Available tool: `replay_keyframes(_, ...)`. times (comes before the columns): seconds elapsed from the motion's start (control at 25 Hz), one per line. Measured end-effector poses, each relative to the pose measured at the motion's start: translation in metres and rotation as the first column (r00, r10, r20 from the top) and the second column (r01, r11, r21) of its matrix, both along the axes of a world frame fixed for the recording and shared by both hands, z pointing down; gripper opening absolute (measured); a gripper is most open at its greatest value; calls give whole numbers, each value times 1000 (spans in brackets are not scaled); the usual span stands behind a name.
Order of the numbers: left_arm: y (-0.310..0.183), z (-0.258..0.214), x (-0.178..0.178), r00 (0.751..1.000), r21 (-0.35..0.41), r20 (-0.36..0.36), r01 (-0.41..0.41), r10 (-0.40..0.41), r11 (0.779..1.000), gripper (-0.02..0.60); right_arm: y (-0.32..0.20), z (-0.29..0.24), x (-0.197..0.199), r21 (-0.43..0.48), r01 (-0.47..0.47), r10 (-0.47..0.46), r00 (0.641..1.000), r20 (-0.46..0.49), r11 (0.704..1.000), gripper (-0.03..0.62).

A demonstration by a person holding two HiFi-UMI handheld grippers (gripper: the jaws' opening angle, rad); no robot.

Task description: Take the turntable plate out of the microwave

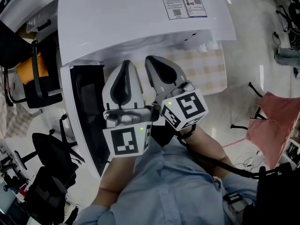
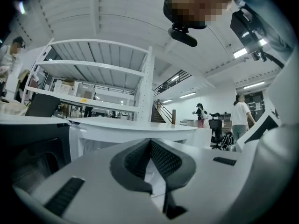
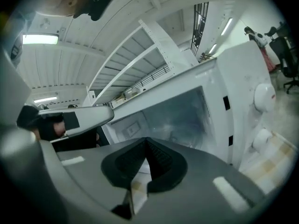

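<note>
**Two closed grippers at the mouth of an open microwave, plate not yet out.**

You face the white microwave [image 1: 140,22], its door [image 1: 86,111] swung wide to your left. The turntable plate shows in no view; judge it to be inside the hazy cavity [image 3: 177,115]. Your left gripper [image 1: 125,67] and right gripper [image 1: 154,62] hang close side by side before the opening, each with its jaws pressed together on nothing. Enter like this and the closed tips could shove the plate off its seat. The grippers could also knock together in the opening, and a shallow rim grip could let the plate tilt and slip.
</note>
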State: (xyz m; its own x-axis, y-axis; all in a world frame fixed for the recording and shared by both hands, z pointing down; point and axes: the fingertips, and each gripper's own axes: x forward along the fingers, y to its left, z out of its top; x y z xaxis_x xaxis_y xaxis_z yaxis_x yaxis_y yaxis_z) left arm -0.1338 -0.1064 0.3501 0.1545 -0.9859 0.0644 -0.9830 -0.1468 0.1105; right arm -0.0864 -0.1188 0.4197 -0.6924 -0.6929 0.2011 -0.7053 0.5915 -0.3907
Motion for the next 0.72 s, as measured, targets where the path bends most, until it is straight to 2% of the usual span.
replay_keyframes(0.48,-25,55,-20,998,0,-14,61,-61,998,8,-18,81,-16,-73,4,-5,1000,-7,997,-2)
replay_keyframes(0.6,-26,58,-24,997,-13,-9,80,-80,997,8,-20,99,-20,-144,13,-14,1000,-2,989,-2)
replay_keyframes(0.72,-23,57,-27,996,-42,-6,93,-93,995,8,-20,106,-24,-242,31,-16,998,62,970,7)
